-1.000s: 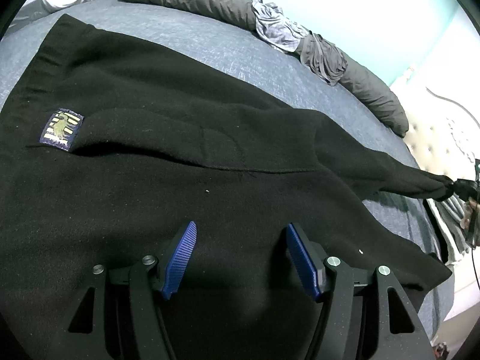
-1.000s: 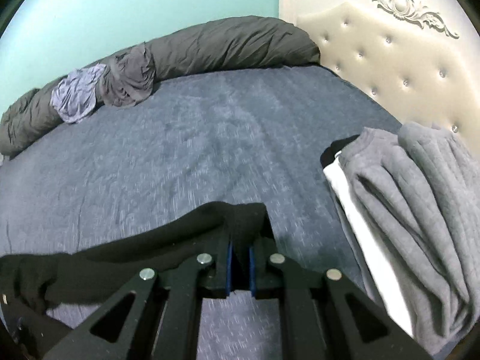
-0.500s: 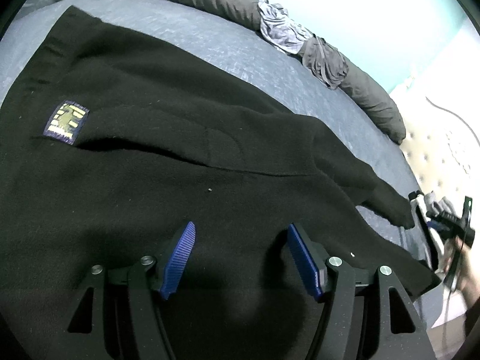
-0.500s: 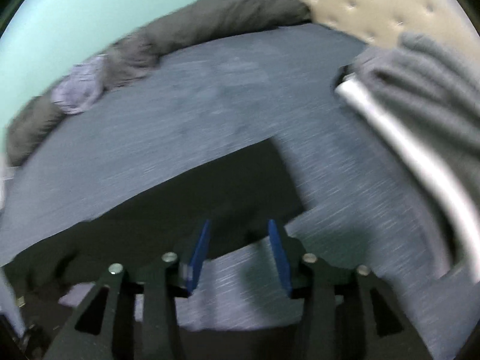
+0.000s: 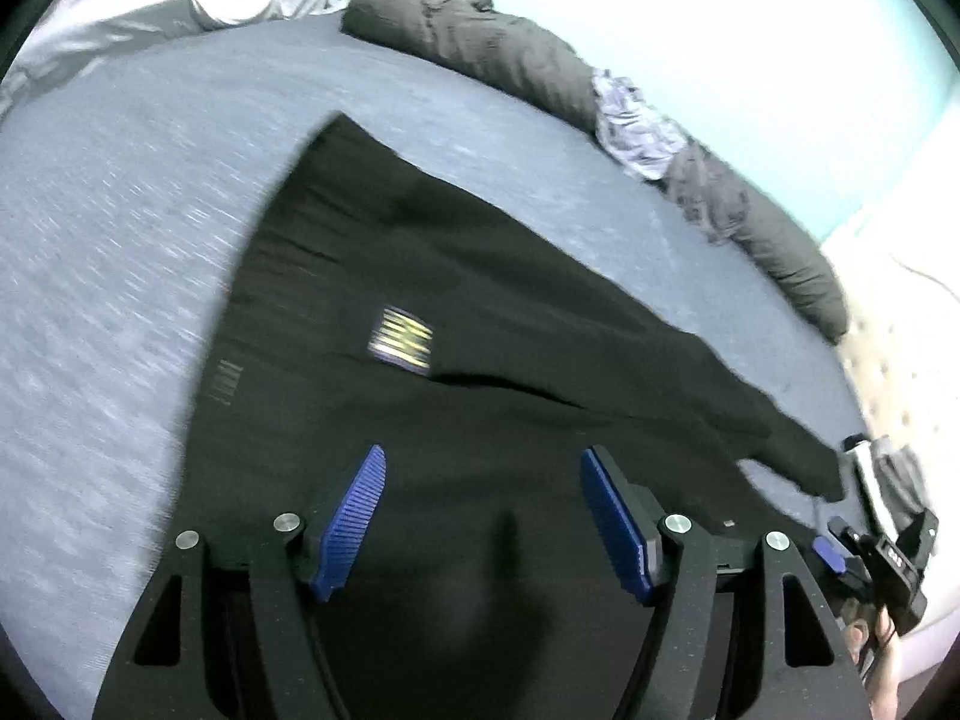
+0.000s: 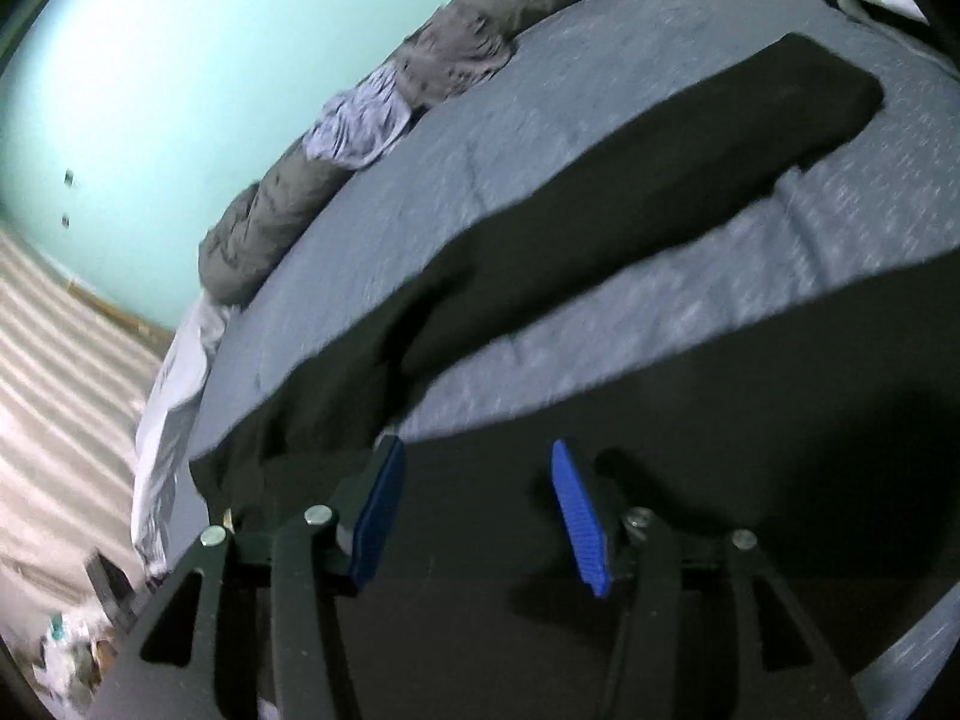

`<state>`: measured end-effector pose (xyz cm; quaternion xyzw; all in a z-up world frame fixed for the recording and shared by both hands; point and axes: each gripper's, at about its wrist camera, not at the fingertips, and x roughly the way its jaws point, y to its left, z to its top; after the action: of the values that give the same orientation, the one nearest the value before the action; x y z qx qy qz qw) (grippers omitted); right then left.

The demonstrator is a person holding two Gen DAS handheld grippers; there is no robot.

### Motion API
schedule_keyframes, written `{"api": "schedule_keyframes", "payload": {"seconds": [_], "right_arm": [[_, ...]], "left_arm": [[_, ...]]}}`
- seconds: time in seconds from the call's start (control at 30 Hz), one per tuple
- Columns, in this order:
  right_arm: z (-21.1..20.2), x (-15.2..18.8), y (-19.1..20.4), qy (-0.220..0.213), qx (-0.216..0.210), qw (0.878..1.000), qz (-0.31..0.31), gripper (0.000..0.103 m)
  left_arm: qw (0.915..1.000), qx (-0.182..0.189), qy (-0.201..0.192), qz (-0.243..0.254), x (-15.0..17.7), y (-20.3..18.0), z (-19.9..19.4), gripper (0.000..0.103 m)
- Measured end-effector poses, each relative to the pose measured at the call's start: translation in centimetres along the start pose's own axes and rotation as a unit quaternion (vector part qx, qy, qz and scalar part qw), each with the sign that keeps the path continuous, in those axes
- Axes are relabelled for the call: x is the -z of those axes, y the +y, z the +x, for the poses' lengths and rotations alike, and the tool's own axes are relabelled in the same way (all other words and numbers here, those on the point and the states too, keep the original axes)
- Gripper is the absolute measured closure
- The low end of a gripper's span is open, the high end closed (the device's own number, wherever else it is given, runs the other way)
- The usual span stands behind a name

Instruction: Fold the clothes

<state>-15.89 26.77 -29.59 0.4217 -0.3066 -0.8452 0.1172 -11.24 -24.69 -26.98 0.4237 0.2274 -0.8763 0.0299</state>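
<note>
- My left gripper [image 5: 483,519] hangs over the black sweater [image 5: 492,360], jaws spread wide with nothing clamped between the blue pads [image 5: 354,519]; they have just been opening a little further.
- The sweater lies flat on the blue-grey bed [image 5: 120,252], directly under and ahead of that gripper, its body stretching away toward the far side.
- A small striped patch [image 5: 401,341] sits on the cloth just ahead of my left pads.
- One sleeve [image 5: 780,438] runs off to the right of my left gripper, its cuff lying loose on the bed.
- My right gripper [image 6: 474,516] has just been opening; its pads stand apart and grip nothing, with dark cloth beneath them.
- From the right wrist view, that sleeve [image 6: 690,180] lies ahead and to the upper right, apart from the pads.
- In the left wrist view my right gripper [image 5: 876,558] shows at the low right edge, near the sleeve's cuff.
- A grey rolled duvet [image 5: 540,66] lies along the bed's far edge, well beyond both grippers.
</note>
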Motion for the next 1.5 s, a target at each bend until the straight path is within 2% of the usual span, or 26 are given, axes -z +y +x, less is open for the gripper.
{"api": "schedule_keyframes", "payload": {"seconds": [0.07, 0.2, 0.37, 0.47, 0.63, 0.83, 0.87, 1.0, 1.27, 1.37, 1.5], "right_arm": [[0.0, 0.8, 0.2, -0.001, -0.005, 1.000, -0.012, 0.051], [-0.4, 1.4, 0.0, -0.005, -0.025, 1.000, -0.013, 0.051], [-0.7, 1.4, -0.4, -0.019, -0.026, 0.999, -0.031, 0.046], [-0.7, 1.3, -1.1, -0.021, -0.030, 0.999, -0.011, 0.045], [-0.4, 1.0, -1.5, -0.023, -0.027, 0.999, -0.007, 0.043], [-0.1, 0.7, -1.9, -0.023, -0.022, 1.000, -0.002, 0.042], [-0.1, 0.6, -1.9, -0.022, -0.022, 1.000, -0.004, 0.042], [0.0, 0.5, -2.1, -0.021, -0.023, 1.000, -0.001, 0.042], [0.2, 0.7, -2.4, -0.017, -0.022, 1.000, 0.006, 0.041], [0.2, 0.8, -2.5, -0.018, -0.022, 1.000, 0.008, 0.041], [0.3, 0.9, -2.5, -0.015, -0.023, 1.000, 0.011, 0.041]], "left_arm": [[0.9999, -0.011, 0.011, -0.001, -1.2, 1.1, -0.4, 0.025], [0.9983, -0.036, 0.046, 0.005, -2.4, 3.2, -0.2, 0.025], [0.9954, -0.040, 0.087, -0.003, -3.4, 5.5, 0.7, 0.025], [0.9945, -0.042, 0.095, 0.016, -4.2, 5.6, 1.2, 0.025], [0.9925, -0.035, 0.117, 0.010, -5.3, 6.0, 3.4, 0.026], [0.9905, -0.029, 0.134, 0.009, -5.3, 6.2, 5.5, 0.040], [0.9902, -0.028, 0.136, 0.011, -5.3, 6.2, 5.6, 0.051], [0.9893, -0.024, 0.143, 0.017, -5.0, 6.4, 5.5, 0.077], [0.9883, 0.047, 0.145, 0.004, -4.7, 6.1, 4.5, 0.080], [0.9887, 0.033, 0.144, 0.023, -4.8, 5.6, 5.0, 0.080], [0.9897, 0.023, 0.141, 0.011, -5.4, 6.1, 5.6, 0.079]]}}
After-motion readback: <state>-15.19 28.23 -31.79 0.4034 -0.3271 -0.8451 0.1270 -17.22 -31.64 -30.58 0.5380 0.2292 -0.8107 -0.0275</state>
